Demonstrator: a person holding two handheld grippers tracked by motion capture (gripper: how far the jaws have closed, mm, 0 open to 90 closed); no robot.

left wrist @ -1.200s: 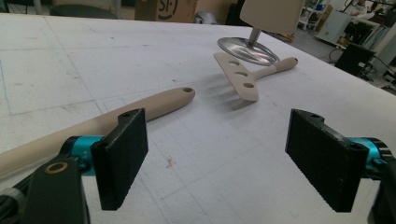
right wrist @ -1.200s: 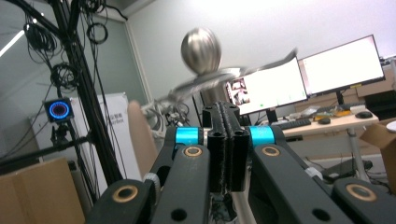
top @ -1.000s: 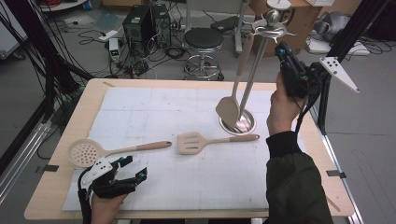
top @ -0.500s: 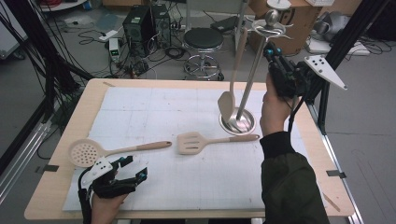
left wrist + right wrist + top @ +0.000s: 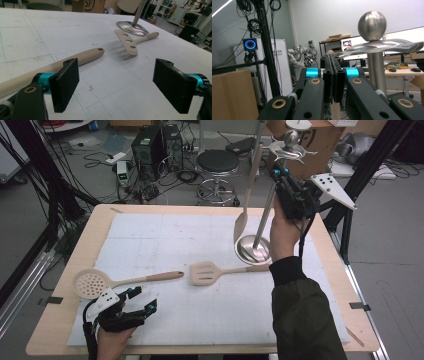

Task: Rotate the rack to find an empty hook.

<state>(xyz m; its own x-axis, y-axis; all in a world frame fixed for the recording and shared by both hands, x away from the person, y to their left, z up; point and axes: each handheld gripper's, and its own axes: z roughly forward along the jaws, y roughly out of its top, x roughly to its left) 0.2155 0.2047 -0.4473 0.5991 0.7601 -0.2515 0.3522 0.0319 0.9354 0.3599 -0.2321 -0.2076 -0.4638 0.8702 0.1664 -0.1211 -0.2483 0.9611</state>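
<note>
Wooden spoon (image 5: 248, 190) clamped in right tool (image 5: 281, 176) beside steel stand (image 5: 261, 222); left tool (image 5: 141, 301) gapes wide near table's (image 5: 60, 320) edge.

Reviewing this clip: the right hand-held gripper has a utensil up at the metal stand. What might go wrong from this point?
1. The right hand-held gripper pinches the long spatula by its handle tip, beside the stand's hooks; a missed hook could drop it onto the stand base.
2. Pushing the tall stand pole may tip it.
3. The hanging blade could swing into the slotted turner lying against the base.
</note>
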